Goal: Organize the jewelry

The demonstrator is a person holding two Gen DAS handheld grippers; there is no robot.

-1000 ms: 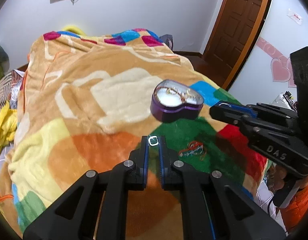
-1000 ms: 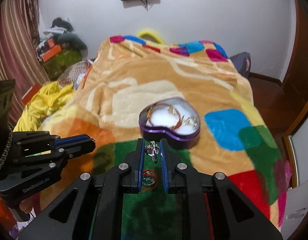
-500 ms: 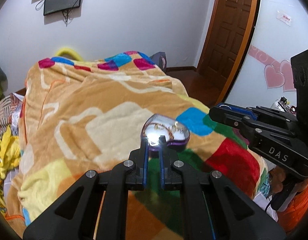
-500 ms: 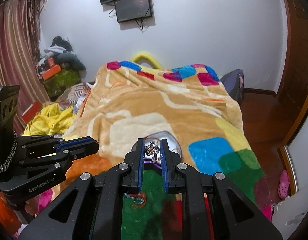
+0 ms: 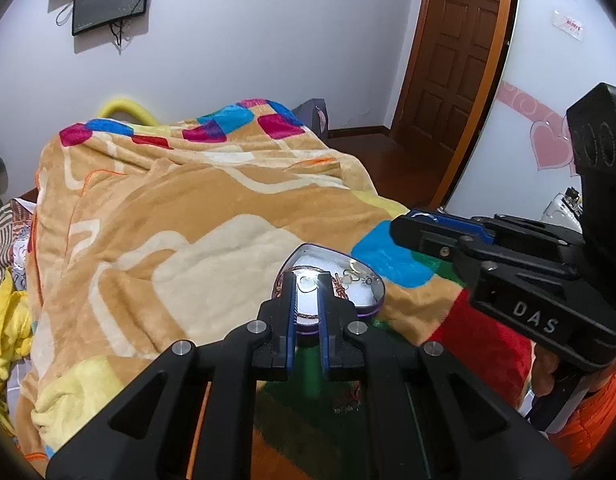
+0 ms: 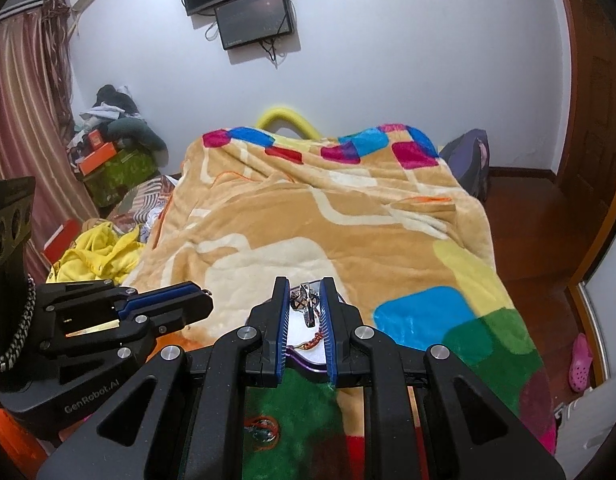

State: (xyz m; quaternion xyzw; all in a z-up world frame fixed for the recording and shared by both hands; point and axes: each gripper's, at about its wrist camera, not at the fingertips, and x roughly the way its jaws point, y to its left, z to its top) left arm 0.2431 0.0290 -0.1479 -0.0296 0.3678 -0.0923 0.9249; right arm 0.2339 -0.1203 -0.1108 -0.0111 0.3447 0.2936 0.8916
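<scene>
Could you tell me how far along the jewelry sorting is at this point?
Partly done. The heart-shaped box already holds a copper chain and rings. In hand: the left gripper pinches a small ring and the right gripper a silver ornament, both over the box. Left: a bracelet lies on the blanket.

Even, soft indoor light — sharp centre, fisheye bending and black vignette at edges.

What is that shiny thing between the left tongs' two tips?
A small clear ring, pinched by the left tongs above the heart-shaped box, in the left wrist view.
</scene>
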